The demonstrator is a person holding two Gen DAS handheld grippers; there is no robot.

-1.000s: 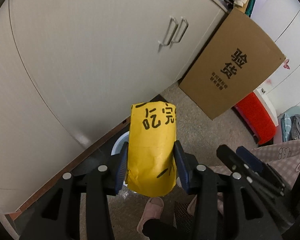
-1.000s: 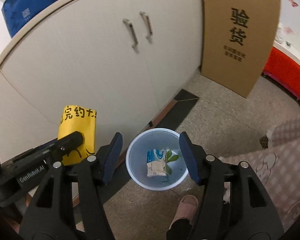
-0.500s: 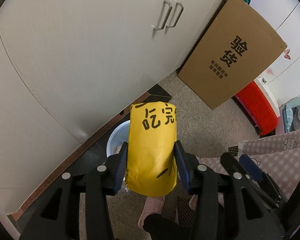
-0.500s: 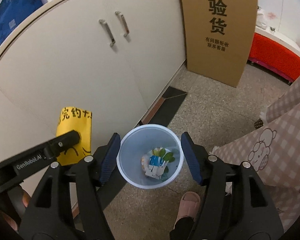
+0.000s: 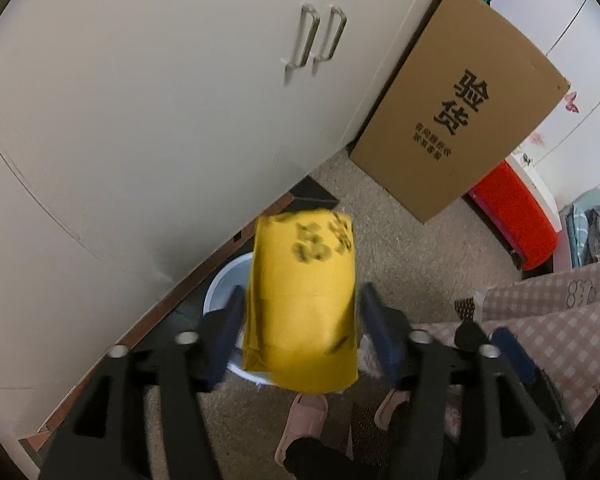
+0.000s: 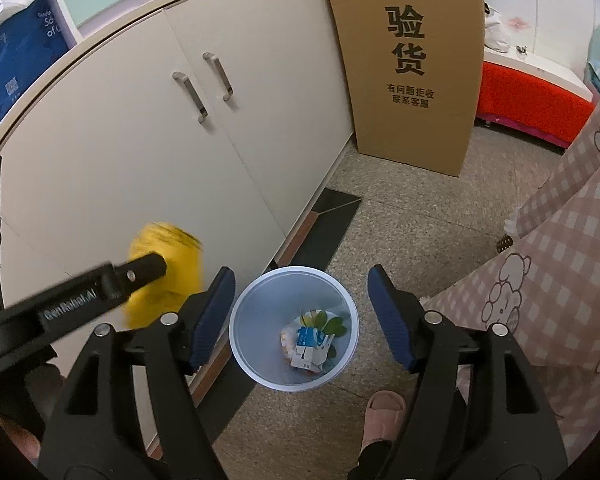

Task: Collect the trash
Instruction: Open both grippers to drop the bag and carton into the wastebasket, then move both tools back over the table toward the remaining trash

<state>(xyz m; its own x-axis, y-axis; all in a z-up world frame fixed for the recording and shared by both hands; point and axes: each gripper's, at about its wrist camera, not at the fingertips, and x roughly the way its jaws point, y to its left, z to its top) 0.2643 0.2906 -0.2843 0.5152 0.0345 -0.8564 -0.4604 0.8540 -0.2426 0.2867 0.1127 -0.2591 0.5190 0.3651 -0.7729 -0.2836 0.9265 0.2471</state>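
Observation:
A yellow paper bag (image 5: 302, 304) with black writing, blurred by motion, sits between my left gripper's (image 5: 302, 332) fingers. The jaws have spread and there are gaps on both sides of the bag. It hangs right above a pale blue trash bin (image 5: 224, 292). In the right wrist view the bag (image 6: 168, 280) shows to the left of the bin (image 6: 294, 328), which holds several scraps of trash (image 6: 308, 340). My right gripper (image 6: 300, 316) is open and empty above the bin.
White cabinet doors (image 6: 160, 152) stand right behind the bin. A tall cardboard box (image 6: 412, 64) leans beside them. A red item (image 6: 532, 108) lies further right. The person's pink slipper (image 6: 382, 412) and checked clothing (image 6: 560, 280) are near the bin.
My left gripper's jaws have opened off the yellow bag, which now blurs and drops toward the bin. My right gripper has drawn back and higher over the bin.

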